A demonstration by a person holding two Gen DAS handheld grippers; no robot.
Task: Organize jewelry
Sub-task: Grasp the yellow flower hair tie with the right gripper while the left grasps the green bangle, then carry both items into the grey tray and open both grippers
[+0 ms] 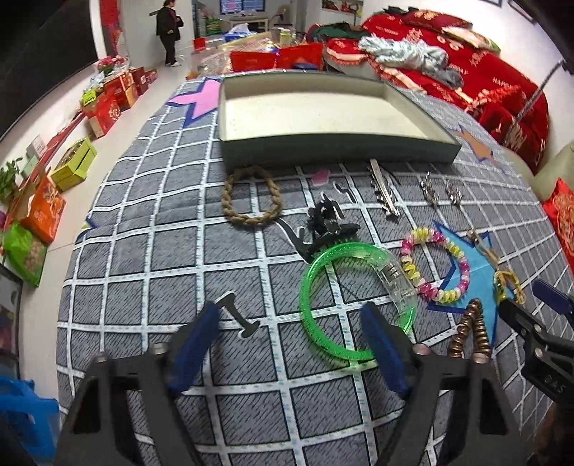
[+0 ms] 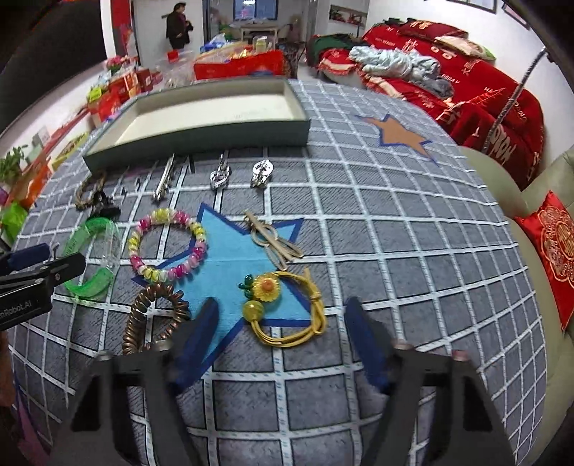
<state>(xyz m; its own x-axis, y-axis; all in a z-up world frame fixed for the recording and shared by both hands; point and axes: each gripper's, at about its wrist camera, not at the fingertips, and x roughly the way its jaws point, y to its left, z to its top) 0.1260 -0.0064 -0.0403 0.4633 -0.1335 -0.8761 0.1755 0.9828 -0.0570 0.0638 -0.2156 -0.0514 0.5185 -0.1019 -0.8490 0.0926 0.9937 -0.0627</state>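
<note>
Jewelry lies spread on a grey checked cloth (image 1: 172,258) in front of a shallow empty tray (image 1: 333,147). My left gripper (image 1: 290,315) hovers open just over the cloth; its right finger overlaps the near rim of a green translucent bangle (image 1: 305,297), with nothing held. My right gripper (image 2: 282,312) is open around a yellow cord hair tie with a sunflower (image 2: 267,286) on the blue star. The pads stand apart from it. The tray (image 2: 197,143) is at the far left in the right wrist view.
Also on the cloth: a braided rope bracelet (image 1: 247,193), a black claw clip (image 1: 326,218), silver clips (image 1: 384,193), a pink-yellow coil bracelet (image 2: 134,247), a copper coil tie (image 2: 143,312), a gold clip (image 2: 272,240). Red bedding (image 1: 466,71) lies beyond; a person (image 1: 168,28) stands far back.
</note>
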